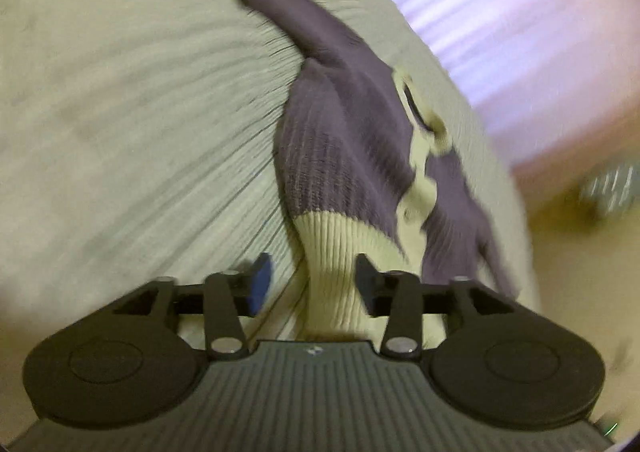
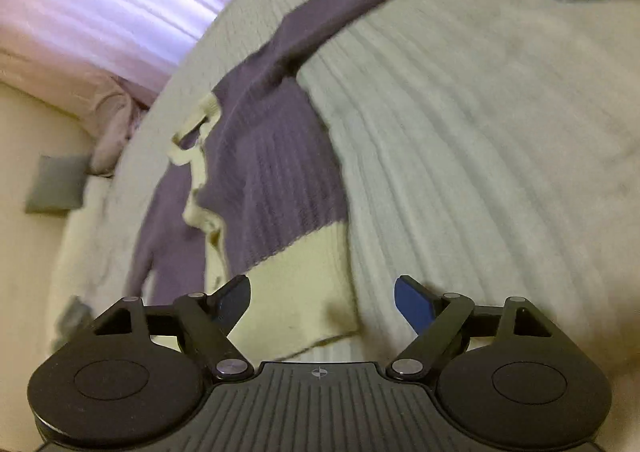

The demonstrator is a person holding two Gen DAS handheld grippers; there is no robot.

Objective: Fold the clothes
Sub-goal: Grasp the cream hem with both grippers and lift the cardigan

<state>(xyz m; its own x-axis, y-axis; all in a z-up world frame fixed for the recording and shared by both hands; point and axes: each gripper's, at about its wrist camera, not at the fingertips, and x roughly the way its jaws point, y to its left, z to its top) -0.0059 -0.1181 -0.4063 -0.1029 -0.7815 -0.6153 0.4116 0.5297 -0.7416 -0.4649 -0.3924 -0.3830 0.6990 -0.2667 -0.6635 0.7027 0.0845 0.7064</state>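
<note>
Lying on the pale ribbed bedspread (image 2: 460,123), the purple knit cardigan with cream ribbed hem and trim (image 2: 272,171) has its hem nearest both tongs. Left tongs (image 1: 310,284) and right tongs (image 2: 322,302) gape apart, gripping nothing. One sleeve stretches far right.

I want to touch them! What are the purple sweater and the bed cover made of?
The sweater looks like soft knitted yarn, maybe wool or acrylic: knit rows show, and its cream hem is ribbed. The cover looks like woven or knitted cloth, matte, with fine raised ridges. Blur hides the finer detail.
</note>
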